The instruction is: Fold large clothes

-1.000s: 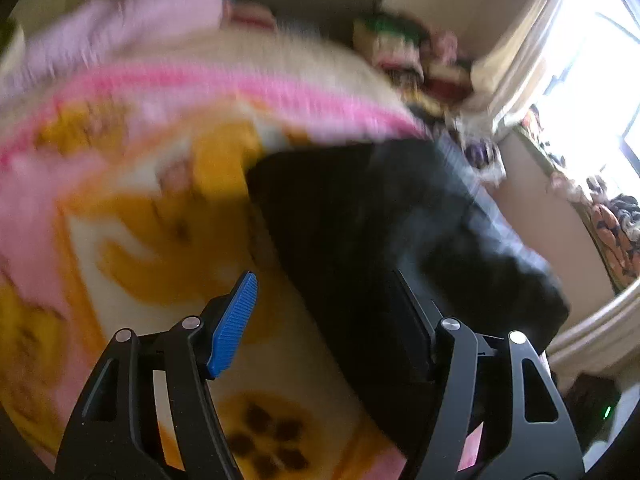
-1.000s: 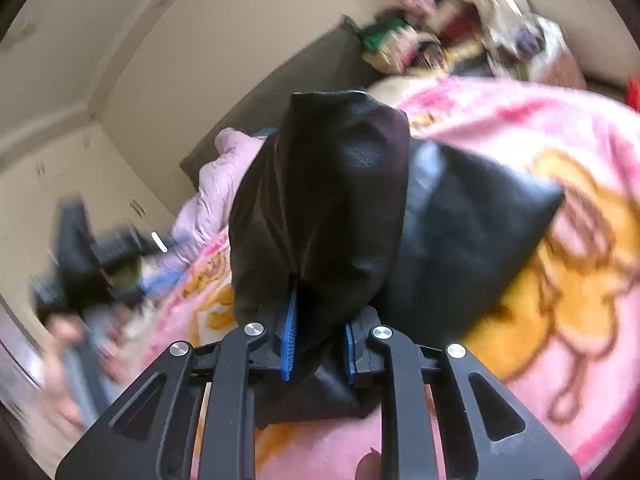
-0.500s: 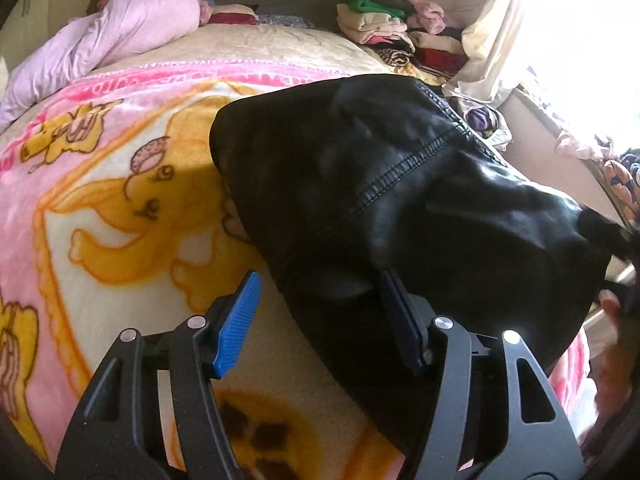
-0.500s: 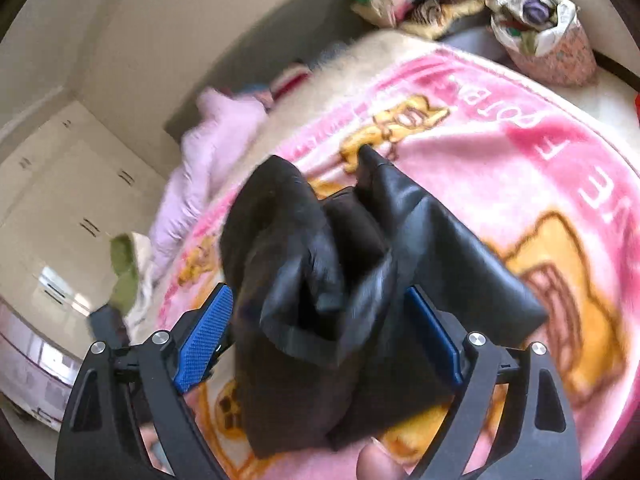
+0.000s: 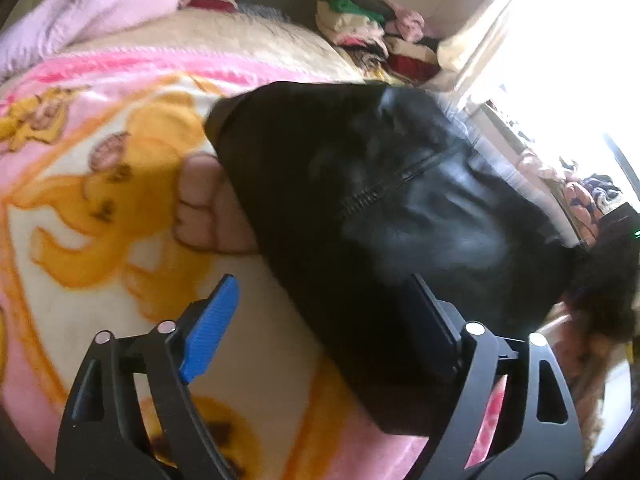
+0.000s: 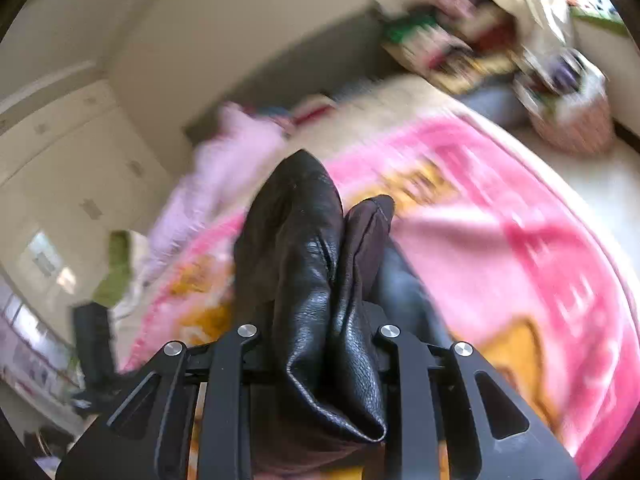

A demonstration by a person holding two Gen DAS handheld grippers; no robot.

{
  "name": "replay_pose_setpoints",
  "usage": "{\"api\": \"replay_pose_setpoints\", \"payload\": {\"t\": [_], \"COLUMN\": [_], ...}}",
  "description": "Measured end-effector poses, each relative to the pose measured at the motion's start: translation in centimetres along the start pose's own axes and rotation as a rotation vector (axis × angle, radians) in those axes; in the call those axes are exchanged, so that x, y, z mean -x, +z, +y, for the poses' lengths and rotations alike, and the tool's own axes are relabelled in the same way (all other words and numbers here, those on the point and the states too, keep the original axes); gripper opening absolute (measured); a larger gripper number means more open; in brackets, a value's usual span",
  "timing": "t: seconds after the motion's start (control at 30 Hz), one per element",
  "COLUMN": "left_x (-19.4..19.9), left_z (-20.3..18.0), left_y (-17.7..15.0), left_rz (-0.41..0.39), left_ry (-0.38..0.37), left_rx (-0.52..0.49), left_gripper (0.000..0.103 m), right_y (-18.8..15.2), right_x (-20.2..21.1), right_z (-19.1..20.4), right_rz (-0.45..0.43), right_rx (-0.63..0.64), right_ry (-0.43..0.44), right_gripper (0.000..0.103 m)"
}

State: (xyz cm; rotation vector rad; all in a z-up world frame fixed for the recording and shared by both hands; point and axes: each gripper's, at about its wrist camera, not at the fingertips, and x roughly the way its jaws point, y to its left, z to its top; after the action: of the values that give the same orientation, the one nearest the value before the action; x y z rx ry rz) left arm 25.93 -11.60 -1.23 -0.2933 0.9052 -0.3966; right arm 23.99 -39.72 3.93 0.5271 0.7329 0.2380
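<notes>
A black leather garment (image 5: 400,200) lies bunched on a pink cartoon blanket (image 5: 100,208). My left gripper (image 5: 320,328) hovers low over its near edge. Its jaws are opening wide, with part of the garment between them, and the blue pad (image 5: 208,332) touches nothing. A person's fingers (image 5: 208,208) hold the garment's left edge. In the right wrist view my right gripper (image 6: 320,340) is closing on upright folds of the garment (image 6: 304,248), which fill the gap between its fingers, lifted above the blanket (image 6: 500,240).
A pale pink garment (image 5: 100,4) lies at the head of the bed. Folded clothes (image 5: 372,36) are stacked in the far corner near a bright window (image 5: 560,60). A patterned basket (image 6: 572,120) stands on the floor beside the bed.
The right gripper let its jaws wide around the garment, then closed on the bunched folds and rose. The left jaws spread wider. A person's fingers now show at the garment's left edge.
</notes>
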Motion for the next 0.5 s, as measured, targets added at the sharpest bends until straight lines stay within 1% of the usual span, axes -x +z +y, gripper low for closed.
{"api": "replay_pose_setpoints", "payload": {"t": [0.03, 0.07, 0.1, 0.13, 0.17, 0.23, 0.3, 0.37, 0.43, 0.47, 0.5], "left_x": [-0.9, -1.4, -2.0, -2.4, -2.6, -2.8, -2.8, -2.9, -3.3, -3.5, -3.7], "left_z": [-0.2, -0.2, -0.1, 0.2, 0.5, 0.9, 1.0, 1.1, 1.4, 1.4, 1.4], "left_y": [-0.3, -0.6, -0.9, -1.1, -1.2, -1.4, -1.3, -1.3, -1.2, -1.1, -1.1], "left_rz": [0.02, 0.033, 0.04, 0.05, 0.056, 0.07, 0.073, 0.083, 0.096, 0.097, 0.098], "left_ry": [0.003, 0.005, 0.004, -0.001, -0.016, -0.04, -0.039, -0.043, -0.059, -0.067, -0.079], "left_rx": [-0.002, -0.001, 0.011, 0.031, 0.05, 0.08, 0.076, 0.097, 0.13, 0.14, 0.157], "left_gripper": [0.079, 0.083, 0.092, 0.094, 0.094, 0.095, 0.095, 0.095, 0.095, 0.095, 0.095], "right_y": [-1.0, -1.7, -2.3, -3.0, -3.5, -3.7, -3.4, -3.1, -2.8, -3.0, -3.2], "right_x": [-0.8, -1.5, -2.0, -2.4, -2.5, -2.4, -2.4, -2.4, -2.6, -2.8, -3.7], "right_z": [-1.6, -2.9, -4.0, -5.0, -5.7, -6.5, -7.0, -7.0, -7.3, -7.8, -8.4], "right_rz": [0.022, 0.037, 0.048, 0.052, 0.053, 0.055, 0.076, 0.098, 0.128, 0.142, 0.183], "right_rx": [-0.023, -0.049, -0.075, -0.104, -0.127, -0.154, -0.179, -0.174, -0.178, -0.196, -0.237], "right_ry": [-0.003, 0.004, 0.007, 0.009, -0.001, 0.007, 0.034, 0.04, 0.044, 0.053, 0.079], "right_gripper": [0.026, 0.03, 0.039, 0.046, 0.059, 0.075, 0.081, 0.085, 0.087, 0.087, 0.087]}}
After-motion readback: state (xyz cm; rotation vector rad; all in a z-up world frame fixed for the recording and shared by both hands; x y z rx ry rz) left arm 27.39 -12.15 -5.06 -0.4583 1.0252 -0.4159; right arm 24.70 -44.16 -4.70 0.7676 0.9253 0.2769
